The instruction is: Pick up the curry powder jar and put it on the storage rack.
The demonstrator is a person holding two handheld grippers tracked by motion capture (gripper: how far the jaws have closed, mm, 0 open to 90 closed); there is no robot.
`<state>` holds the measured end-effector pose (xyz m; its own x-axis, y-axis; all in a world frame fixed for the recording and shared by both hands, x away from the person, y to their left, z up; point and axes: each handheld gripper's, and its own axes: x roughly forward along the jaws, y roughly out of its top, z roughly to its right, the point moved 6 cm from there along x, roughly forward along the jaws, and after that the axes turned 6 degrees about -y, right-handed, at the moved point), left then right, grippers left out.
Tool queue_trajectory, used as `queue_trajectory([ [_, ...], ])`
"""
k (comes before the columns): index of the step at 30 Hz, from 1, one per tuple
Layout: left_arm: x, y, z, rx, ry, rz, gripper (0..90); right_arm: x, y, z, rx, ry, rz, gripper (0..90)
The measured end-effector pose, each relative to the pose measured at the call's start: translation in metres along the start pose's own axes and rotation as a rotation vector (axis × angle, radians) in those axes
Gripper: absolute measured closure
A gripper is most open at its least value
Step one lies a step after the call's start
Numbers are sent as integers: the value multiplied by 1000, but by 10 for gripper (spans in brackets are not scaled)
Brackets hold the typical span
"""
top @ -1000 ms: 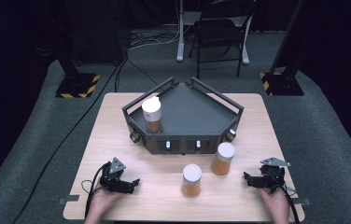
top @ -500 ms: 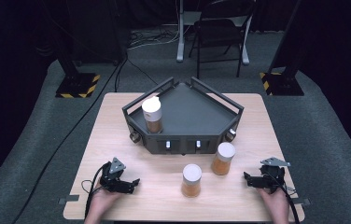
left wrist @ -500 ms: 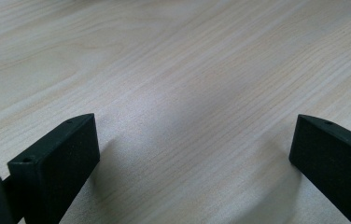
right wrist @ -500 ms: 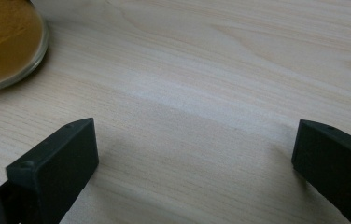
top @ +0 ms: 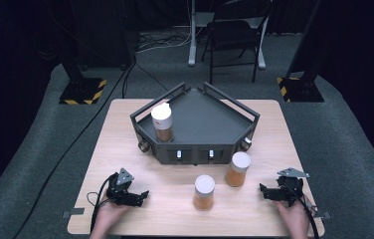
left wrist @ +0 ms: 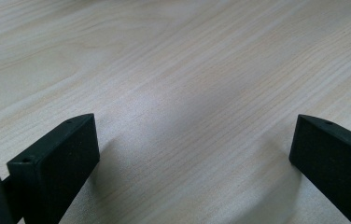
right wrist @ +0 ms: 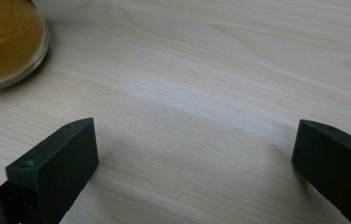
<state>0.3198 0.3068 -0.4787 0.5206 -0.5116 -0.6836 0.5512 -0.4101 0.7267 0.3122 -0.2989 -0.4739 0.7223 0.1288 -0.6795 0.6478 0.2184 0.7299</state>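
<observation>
Each hand-held gripper, left (top: pixel 144 195) and right (top: pixel 263 189), rests on the table (top: pixel 125 149), jaws spread

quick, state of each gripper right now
left gripper: open, holding nothing, over the light wooden table.
right gripper: open, holding nothing.

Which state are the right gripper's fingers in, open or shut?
Open. In the right gripper view, the right gripper has its two black fingers spread far apart, with bare wooden table between them, holding nothing.

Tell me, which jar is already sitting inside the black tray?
The white-lidded jar at the left corner of the black tray. The other two jars stand on the wooden table in front.
</observation>
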Motion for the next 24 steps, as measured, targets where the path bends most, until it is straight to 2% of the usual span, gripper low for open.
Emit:
queue_trajectory([
  [24, 0, 0, 0, 0, 0, 0, 17, 0, 0, -1, 9, -8, -1, 0],
])
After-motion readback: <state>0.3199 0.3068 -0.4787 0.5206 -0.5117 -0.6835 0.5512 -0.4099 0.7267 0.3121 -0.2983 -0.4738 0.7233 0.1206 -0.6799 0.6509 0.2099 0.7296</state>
